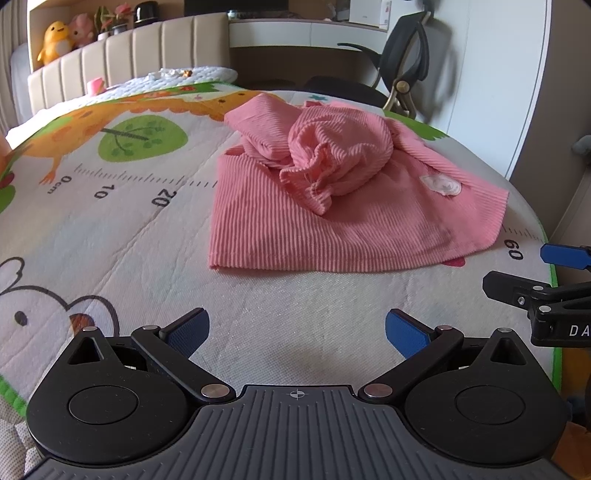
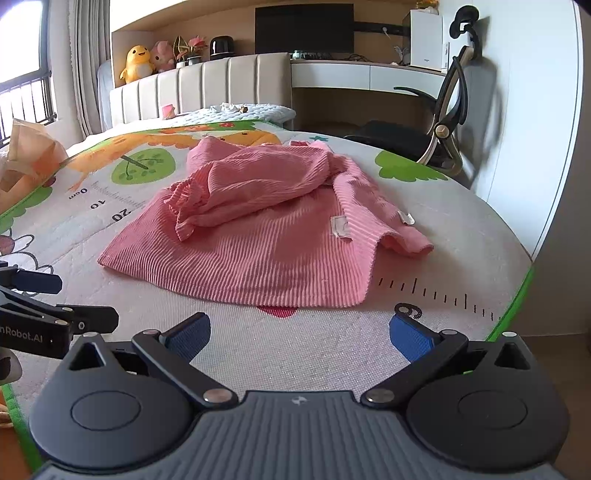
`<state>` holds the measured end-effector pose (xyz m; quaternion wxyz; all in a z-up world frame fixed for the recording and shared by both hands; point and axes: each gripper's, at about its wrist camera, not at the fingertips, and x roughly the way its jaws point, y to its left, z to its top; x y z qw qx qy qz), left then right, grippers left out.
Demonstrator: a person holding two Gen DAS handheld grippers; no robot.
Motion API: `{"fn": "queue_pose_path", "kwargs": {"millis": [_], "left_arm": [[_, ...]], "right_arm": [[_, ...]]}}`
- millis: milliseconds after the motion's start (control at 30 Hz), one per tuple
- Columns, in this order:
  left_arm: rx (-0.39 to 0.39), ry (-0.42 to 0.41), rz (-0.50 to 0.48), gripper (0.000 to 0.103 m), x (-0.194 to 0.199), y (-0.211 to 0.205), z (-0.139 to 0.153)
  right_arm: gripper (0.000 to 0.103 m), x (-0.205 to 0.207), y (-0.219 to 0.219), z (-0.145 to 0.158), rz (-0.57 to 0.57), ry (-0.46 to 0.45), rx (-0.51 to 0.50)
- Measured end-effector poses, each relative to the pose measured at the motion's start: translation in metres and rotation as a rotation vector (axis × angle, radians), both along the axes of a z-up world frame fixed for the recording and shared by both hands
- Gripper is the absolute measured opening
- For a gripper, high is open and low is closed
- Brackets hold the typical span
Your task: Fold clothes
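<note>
Pink garment (image 1: 332,199), crumpled mid-mat (image 1: 258,332), unfolded; left gripper (image 1: 297,332) and right gripper (image 2: 299,334), both spread and empty, held just short of its near hem, seemingly ready to grasp.

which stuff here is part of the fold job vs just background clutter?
Job:
pink ribbed garment, crumpled on the printed mat
left gripper, open
right gripper, open

Lying about:
yellow plush toy
pink plush toy
office chair
monitor

Both low, facing shared garment (image 1: 332,192)
</note>
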<state>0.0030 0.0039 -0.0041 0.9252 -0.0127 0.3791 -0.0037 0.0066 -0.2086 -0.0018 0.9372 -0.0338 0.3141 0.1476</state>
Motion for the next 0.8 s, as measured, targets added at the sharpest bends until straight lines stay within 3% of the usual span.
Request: {"fn": "queue_pose_path", "kwargs": {"millis": [800], "left_arm": [[-0.001, 0.021, 0.002, 0.103, 0.0028, 0.0010, -0.0017]], "right_arm": [[0.103, 0.0010, 0.0028, -0.0001, 0.008, -0.001, -0.011]]}}
